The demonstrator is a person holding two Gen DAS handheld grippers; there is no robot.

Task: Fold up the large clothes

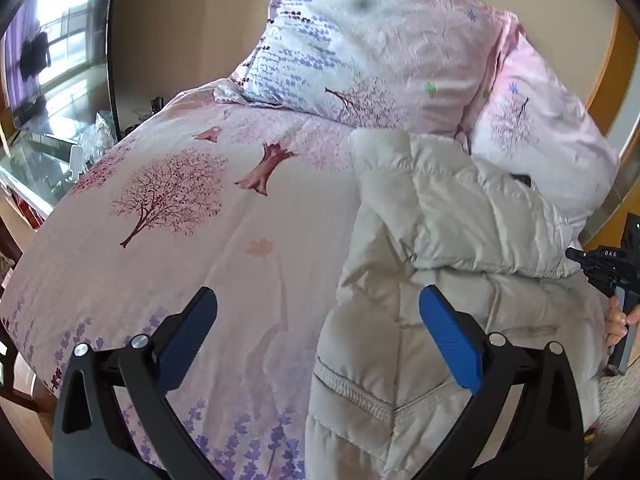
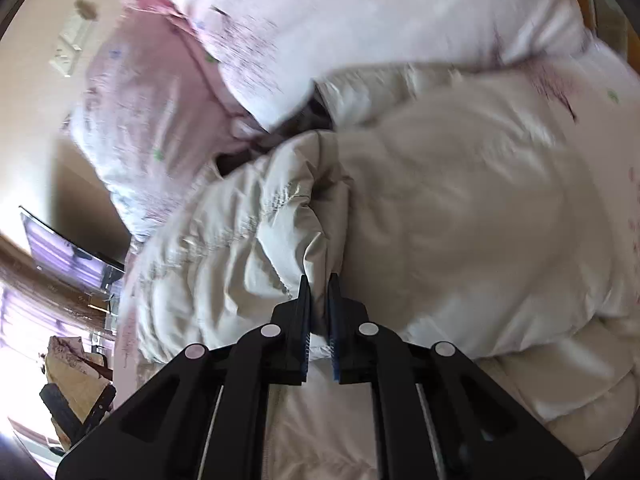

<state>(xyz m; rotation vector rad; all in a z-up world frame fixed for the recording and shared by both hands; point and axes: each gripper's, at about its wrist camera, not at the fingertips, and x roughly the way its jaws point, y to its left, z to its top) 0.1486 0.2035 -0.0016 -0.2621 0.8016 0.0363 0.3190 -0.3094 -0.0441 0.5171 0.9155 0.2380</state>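
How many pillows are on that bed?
2. One pillow with a lavender print leans at the head of the bed; a pinker pillow sits beside it to the right, behind the cream puffer jacket. The jacket may hide more.

Bedspread (image 1: 208, 240) clear; pillows (image 1: 380, 60) behind

You have one cream puffer jacket (image 1: 452, 216) lying on one bedspread (image 1: 224, 248) printed with pink trees. Behind it you can count two pillows: one (image 1: 360, 52) leaning on the wall, one (image 1: 536, 136) beside it. You hold two grippers, the left gripper (image 1: 318, 334) and the right gripper (image 2: 319, 312). One television (image 1: 56, 48) stands at the far side
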